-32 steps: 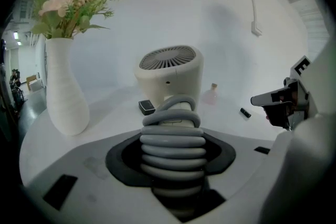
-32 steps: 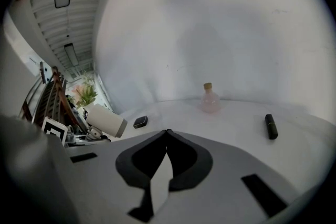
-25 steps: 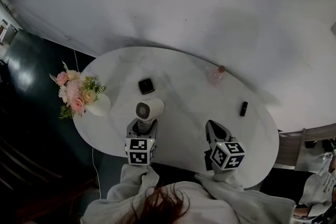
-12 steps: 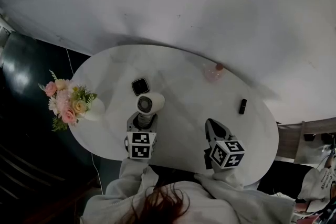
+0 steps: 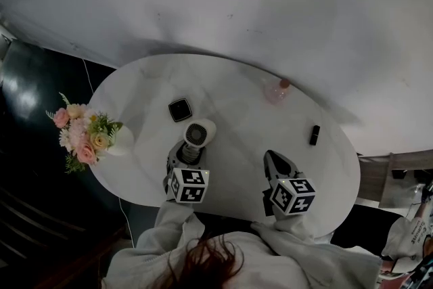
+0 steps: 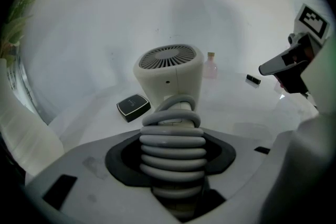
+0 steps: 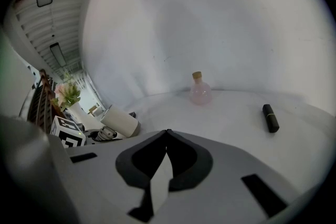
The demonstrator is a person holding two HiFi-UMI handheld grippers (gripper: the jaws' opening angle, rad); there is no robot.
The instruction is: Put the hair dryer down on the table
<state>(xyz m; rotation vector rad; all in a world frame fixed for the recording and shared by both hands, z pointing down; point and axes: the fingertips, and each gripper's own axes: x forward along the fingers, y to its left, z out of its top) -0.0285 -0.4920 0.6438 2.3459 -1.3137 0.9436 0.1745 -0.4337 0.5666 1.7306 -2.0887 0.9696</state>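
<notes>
Clamping the hair dryer (image 5: 199, 133) by its cord-wrapped handle over the near part of the table (image 5: 230, 88), the left gripper (image 5: 181, 158) risks a drop or a roll toward the black case (image 5: 179, 109) if it opens too high; the right gripper (image 5: 270, 160) is closed, empty.

The hair dryer (image 5: 199, 133), gripped by its cord-wound handle in the left gripper (image 5: 184, 156), was carried a little to the right across the table (image 5: 237, 112) and brought slightly nearer to the black square case (image 5: 179, 109). The gripper was turned, so that its marker cube (image 5: 189, 185) was seen tilted. The flowers (image 5: 80, 139) were shifted toward the head view's left edge.
</notes>
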